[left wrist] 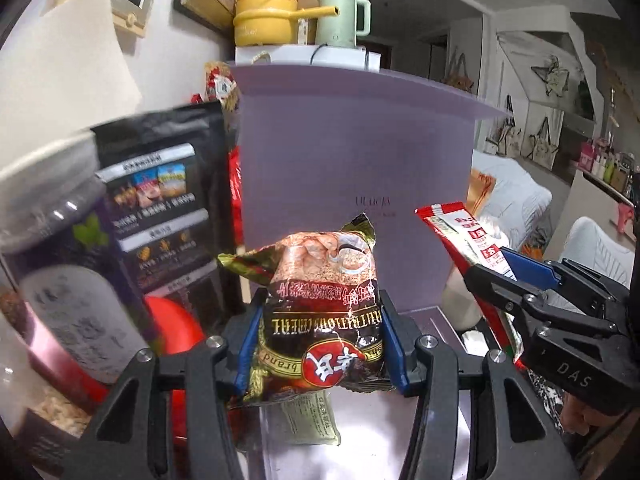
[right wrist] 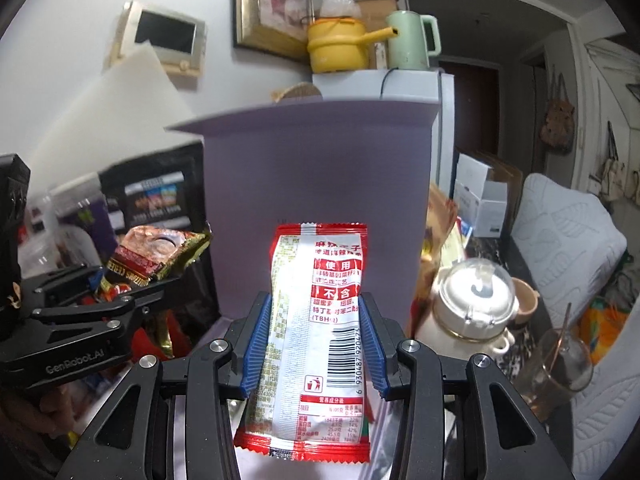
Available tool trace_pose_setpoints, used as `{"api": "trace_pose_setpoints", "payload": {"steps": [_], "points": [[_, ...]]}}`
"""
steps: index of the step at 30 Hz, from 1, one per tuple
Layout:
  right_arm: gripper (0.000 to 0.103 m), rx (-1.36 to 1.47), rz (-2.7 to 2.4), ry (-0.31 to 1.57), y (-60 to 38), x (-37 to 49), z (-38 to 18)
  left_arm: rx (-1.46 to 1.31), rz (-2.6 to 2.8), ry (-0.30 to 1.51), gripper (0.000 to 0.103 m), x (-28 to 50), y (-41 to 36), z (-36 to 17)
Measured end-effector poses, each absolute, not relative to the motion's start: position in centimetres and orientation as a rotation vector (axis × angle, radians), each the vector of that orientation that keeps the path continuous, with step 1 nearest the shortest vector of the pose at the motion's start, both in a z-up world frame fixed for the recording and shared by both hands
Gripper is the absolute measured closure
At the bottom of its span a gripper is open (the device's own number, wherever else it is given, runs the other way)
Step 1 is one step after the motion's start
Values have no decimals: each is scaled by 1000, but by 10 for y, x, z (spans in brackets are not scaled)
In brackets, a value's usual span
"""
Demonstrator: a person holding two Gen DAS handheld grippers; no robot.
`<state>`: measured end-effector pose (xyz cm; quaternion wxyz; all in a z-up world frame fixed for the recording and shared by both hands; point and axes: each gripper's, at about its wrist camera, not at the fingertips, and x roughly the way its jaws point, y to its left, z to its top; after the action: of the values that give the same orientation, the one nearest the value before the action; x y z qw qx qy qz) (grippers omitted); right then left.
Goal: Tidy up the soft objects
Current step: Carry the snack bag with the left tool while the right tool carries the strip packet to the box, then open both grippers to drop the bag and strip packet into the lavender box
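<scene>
Cluttered counter w/ lilac box (left wrist: 352, 152) at 12 o'clock. We hold cereal pouch (left wrist: 320, 316) clamped in left gripper (left wrist: 320, 344), red-white sachet (right wrist: 316, 320) clamped in right gripper (right wrist: 316, 344). Both aloft before box; neither stowed yet.

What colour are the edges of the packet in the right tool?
Red edges on the packet, with a silvery white middle; the right wrist view shows it best.

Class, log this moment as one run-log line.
left tool: shut on brown cereal packet | right tool: shut on red-white snack sachet | ahead: lilac box
</scene>
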<state>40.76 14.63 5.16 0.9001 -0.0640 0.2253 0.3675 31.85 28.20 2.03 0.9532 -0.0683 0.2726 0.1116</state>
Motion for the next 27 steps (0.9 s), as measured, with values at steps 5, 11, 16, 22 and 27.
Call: {"api": "trace_pose_setpoints", "payload": {"steps": [5, 11, 16, 22, 27], "points": [[61, -142, 744, 529, 148, 419, 35, -117, 244, 596, 52, 332, 280, 6], [61, -146, 742, 590, 147, 428, 20, -163, 215, 648, 52, 343, 282, -11], [61, -142, 747, 635, 147, 435, 11, -160, 209, 692, 52, 355, 278, -23], [61, -109, 764, 685, 148, 443, 1, -160, 212, 740, 52, 362, 283, -41], [60, -100, 759, 717, 152, 448, -6, -168, 206, 780, 52, 372, 286, -54]]}}
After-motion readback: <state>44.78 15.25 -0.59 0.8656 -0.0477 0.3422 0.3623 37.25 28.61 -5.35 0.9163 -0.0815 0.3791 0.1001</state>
